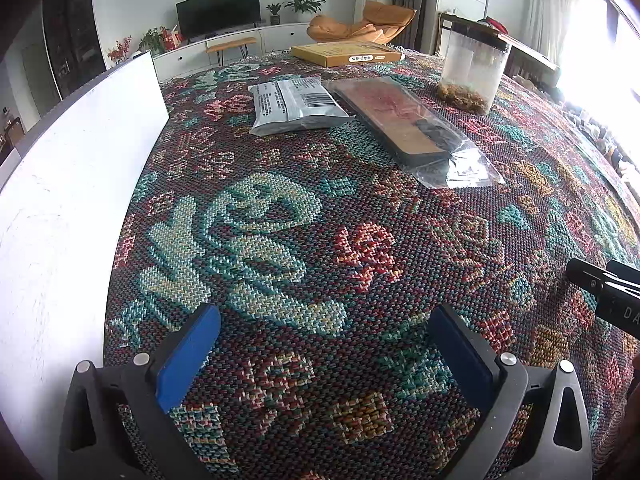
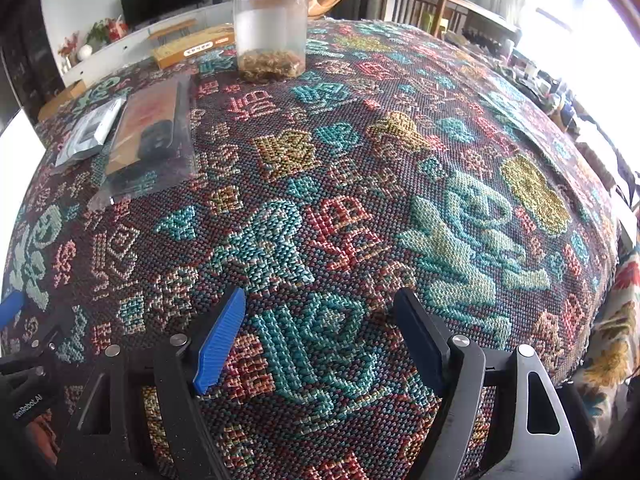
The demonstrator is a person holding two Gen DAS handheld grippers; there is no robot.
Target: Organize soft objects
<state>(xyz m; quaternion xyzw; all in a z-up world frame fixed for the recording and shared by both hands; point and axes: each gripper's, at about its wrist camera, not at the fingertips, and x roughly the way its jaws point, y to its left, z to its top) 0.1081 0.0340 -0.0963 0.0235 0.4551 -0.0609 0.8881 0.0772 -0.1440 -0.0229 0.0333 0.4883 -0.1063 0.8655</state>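
A grey soft pouch (image 1: pixel 295 105) with a barcode label lies on the patterned woven cloth (image 1: pixel 320 248). Beside it lies a clear plastic bag (image 1: pixel 412 128) with a flat red-and-tan item and small black parts inside. Both also show in the right wrist view, the pouch (image 2: pixel 90 130) and the bag (image 2: pixel 150 136) at far left. My left gripper (image 1: pixel 324 332) is open and empty, low over the cloth, well short of both. My right gripper (image 2: pixel 320 320) is open and empty over the cloth (image 2: pixel 360 184).
A clear jar (image 1: pixel 474 68) with a black lid and brown contents stands behind the bag; it also shows in the right wrist view (image 2: pixel 270 28). A flat yellow box (image 1: pixel 346 54) lies at the far edge. A white board (image 1: pixel 72 184) stands at left. The right gripper's body (image 1: pixel 608 296) shows at right.
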